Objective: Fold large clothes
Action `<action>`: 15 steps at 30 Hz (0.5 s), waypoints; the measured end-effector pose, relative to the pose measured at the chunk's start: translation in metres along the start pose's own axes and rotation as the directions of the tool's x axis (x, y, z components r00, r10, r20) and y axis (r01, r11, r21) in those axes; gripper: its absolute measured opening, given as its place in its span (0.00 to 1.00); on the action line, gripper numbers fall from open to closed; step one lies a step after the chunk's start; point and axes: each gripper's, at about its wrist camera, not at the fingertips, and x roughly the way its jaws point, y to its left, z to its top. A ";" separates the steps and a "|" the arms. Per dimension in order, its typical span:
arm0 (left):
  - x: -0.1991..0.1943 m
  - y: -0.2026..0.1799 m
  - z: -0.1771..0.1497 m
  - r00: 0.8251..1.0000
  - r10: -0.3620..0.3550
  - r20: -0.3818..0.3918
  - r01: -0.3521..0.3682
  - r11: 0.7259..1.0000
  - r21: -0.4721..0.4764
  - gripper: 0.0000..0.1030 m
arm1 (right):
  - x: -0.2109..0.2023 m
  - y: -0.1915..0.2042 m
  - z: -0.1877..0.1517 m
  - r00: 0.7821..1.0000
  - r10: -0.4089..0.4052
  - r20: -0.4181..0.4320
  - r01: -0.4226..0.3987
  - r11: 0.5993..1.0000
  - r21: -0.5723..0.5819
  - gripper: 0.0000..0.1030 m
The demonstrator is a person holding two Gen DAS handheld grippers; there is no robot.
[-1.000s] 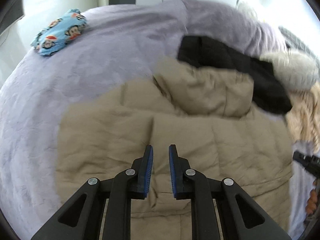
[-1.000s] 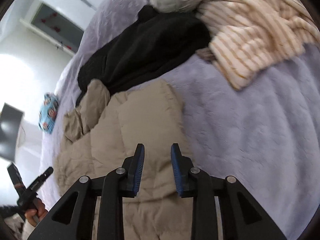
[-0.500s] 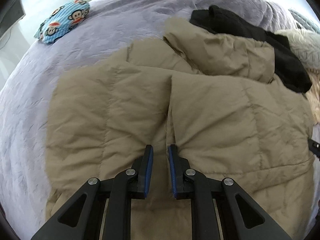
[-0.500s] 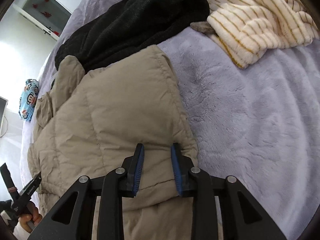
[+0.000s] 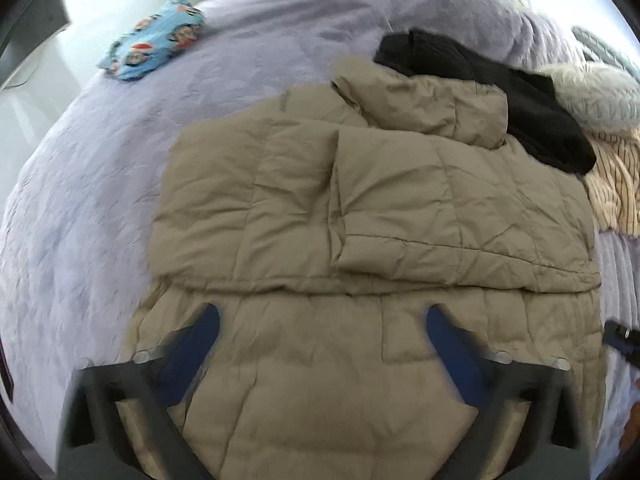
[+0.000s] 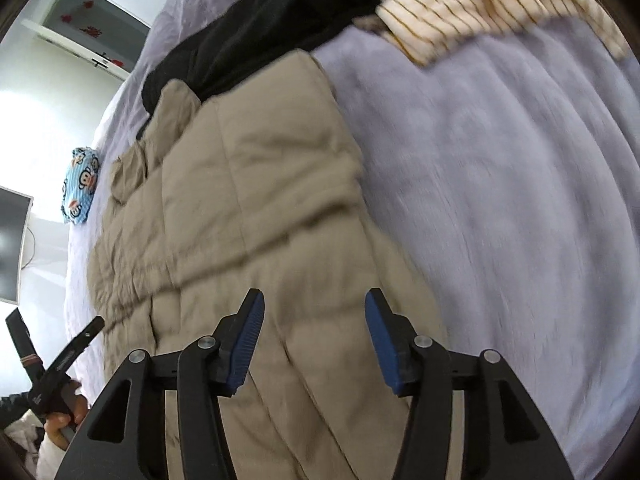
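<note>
A tan quilted puffer jacket [image 5: 360, 208] lies spread on the lavender bed, with both sleeves folded in across its front and the hood at the far end. It also shows in the right wrist view [image 6: 240, 208]. My left gripper [image 5: 322, 334] is wide open and empty above the jacket's lower part; its fingers are blurred. My right gripper [image 6: 312, 332] is open and empty above the jacket's right edge. The left gripper's handle and the hand holding it [image 6: 56, 380] show at the lower left of the right wrist view.
A black garment [image 5: 492, 88] lies beyond the hood. A cream striped sweater [image 6: 472, 4] and a pale knit item [image 5: 600, 96] lie at the right. A blue monkey-print bundle [image 5: 154, 38] sits at the far left. The lavender bedcover [image 6: 500, 200] lies right of the jacket.
Both grippers have opened from nearly shut and let go of the jacket. They have pulled back toward the hem, so more of the jacket's lower part shows. The sleeves now lie folded on the front.
</note>
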 end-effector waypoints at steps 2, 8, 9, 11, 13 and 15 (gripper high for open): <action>-0.006 -0.003 -0.009 1.000 0.008 -0.023 -0.008 1.000 0.010 1.00 | -0.004 -0.006 -0.010 1.000 0.000 -0.013 0.000 1.000 0.005 0.60; -0.018 -0.008 -0.044 0.995 0.029 -0.092 -0.029 1.000 -0.002 1.00 | -0.018 -0.016 -0.038 0.999 0.016 -0.051 -0.016 1.000 0.002 0.75; -0.021 -0.010 -0.053 0.994 0.030 -0.108 -0.031 1.000 -0.006 1.00 | -0.020 -0.017 -0.043 0.998 0.026 -0.058 -0.026 1.000 -0.001 0.80; -0.023 -0.013 -0.065 0.991 0.031 -0.128 -0.033 0.999 -0.012 1.00 | -0.023 -0.017 -0.054 0.996 0.041 -0.076 -0.043 0.999 -0.018 0.80; -0.025 -0.015 -0.079 0.988 0.033 -0.148 -0.037 0.999 -0.024 1.00 | -0.023 -0.018 -0.064 0.994 0.059 -0.096 -0.062 0.998 -0.033 0.80; -0.029 -0.016 -0.091 0.986 0.039 -0.164 -0.046 0.998 -0.040 1.00 | -0.024 -0.017 -0.072 0.990 0.079 -0.113 -0.084 0.996 -0.043 0.81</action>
